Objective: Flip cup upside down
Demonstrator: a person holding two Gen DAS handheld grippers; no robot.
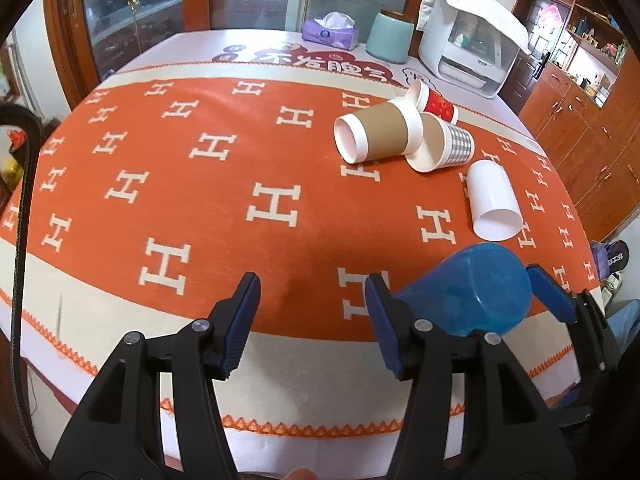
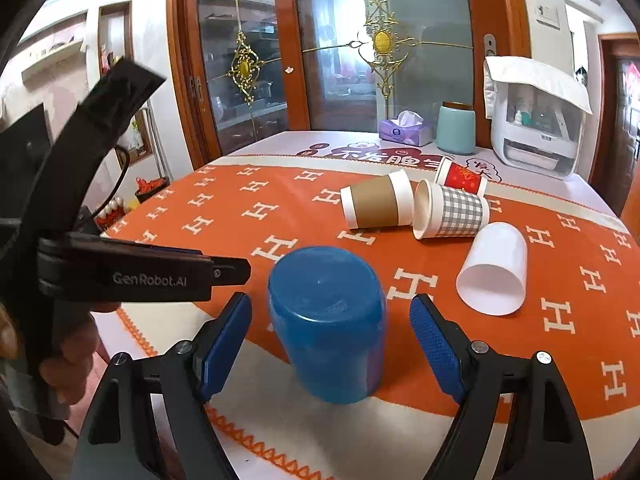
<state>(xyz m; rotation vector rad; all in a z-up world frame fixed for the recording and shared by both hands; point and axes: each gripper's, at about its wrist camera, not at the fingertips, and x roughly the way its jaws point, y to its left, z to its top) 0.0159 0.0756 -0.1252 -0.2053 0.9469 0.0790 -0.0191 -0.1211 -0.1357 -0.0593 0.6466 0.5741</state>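
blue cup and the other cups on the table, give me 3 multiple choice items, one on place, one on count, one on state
1. Where is the blue cup?
A. between the open fingers of the right tongs
B. stacked inside the white cup
C. beside the tissue box

2. How many cups lie on their sides farther back on the orange cloth?
A. two
B. four
C. six

3. How does the blue cup stand?
A. on its side
B. mouth up
C. closed base up, mouth down on the cloth

Answers:
1. A, the right wrist view shows it between the two blue pads, with a gap on each side.
2. B, the brown-sleeved cup, checked cup, red cup and white cup are all tipped over.
3. C, its flat closed end faces up.
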